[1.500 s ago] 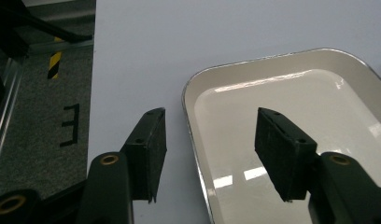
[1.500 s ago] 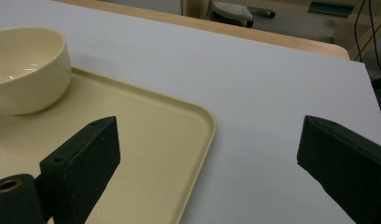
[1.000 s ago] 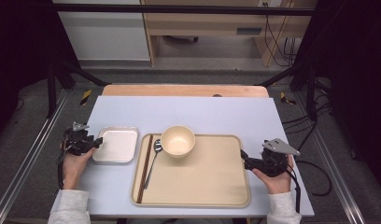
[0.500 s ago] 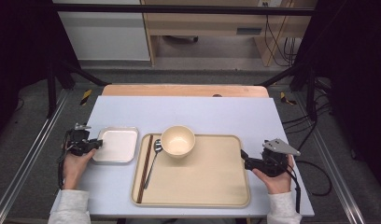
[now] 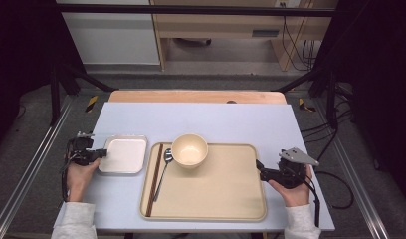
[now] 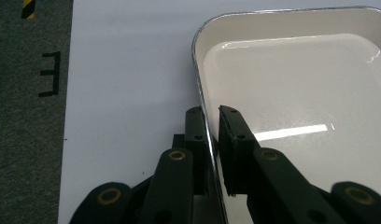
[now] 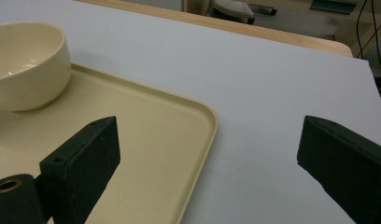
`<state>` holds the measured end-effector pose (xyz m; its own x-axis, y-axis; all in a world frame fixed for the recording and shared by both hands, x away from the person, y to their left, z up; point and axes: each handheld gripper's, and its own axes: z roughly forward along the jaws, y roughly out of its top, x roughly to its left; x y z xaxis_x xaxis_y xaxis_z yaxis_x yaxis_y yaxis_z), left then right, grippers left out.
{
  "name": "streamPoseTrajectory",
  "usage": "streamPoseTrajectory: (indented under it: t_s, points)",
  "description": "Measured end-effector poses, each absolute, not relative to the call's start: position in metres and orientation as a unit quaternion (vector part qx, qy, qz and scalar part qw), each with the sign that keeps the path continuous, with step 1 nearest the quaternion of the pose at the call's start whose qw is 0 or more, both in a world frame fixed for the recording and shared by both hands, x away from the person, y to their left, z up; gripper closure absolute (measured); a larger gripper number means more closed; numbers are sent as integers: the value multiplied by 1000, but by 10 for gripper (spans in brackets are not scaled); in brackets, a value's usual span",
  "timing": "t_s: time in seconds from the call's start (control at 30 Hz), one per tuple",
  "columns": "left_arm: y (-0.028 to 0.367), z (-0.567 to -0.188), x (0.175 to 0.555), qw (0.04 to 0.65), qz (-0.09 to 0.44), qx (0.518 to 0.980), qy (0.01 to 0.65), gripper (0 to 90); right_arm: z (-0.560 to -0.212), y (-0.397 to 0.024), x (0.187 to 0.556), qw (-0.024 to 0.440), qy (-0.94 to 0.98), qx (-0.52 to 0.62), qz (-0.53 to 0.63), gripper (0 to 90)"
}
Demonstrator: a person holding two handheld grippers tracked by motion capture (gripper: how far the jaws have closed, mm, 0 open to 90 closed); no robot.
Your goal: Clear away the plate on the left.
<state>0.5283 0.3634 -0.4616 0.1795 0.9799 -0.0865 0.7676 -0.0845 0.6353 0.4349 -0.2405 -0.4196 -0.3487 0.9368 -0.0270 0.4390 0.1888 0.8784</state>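
Observation:
A small white metal-rimmed dish [image 5: 124, 155] lies on the pale blue table, left of a beige tray [image 5: 216, 191]. My left gripper [image 5: 99, 153] sits at the dish's left edge. In the left gripper view, the left gripper [image 6: 212, 112] has one jaw outside and one inside the dish [image 6: 296, 70], closed on its rim; the jaws have just been closing. My right gripper [image 5: 260, 167] rests at the tray's right edge. In the right gripper view, the right gripper [image 7: 209, 135] is open wide, with only the tray's corner [image 7: 146, 130] and bare table between its jaws.
On the tray stand a cream bowl [image 5: 189, 149], a metal spoon [image 5: 164, 169] and dark chopsticks [image 5: 153, 179] along its left side. The bowl [image 7: 25, 60] appears at the left of the right gripper view. A wooden strip [image 5: 196, 96] borders the table's far edge.
The left gripper's jaws have narrowed onto the white dish's left rim. Both hands stayed where they were, and the right gripper looks unchanged.

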Motion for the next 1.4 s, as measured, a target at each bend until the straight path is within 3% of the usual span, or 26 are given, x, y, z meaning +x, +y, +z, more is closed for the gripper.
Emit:
streamPoseTrajectory:
  t_s: [0.47,1.4]
  points:
    - [362,-442,517,324,210,694,608,884,-419,-242,434,303,709,483,415,63]
    - [359,-403,495,374,258,676,580,890,-418,-241,434,303,709,483,415,61]
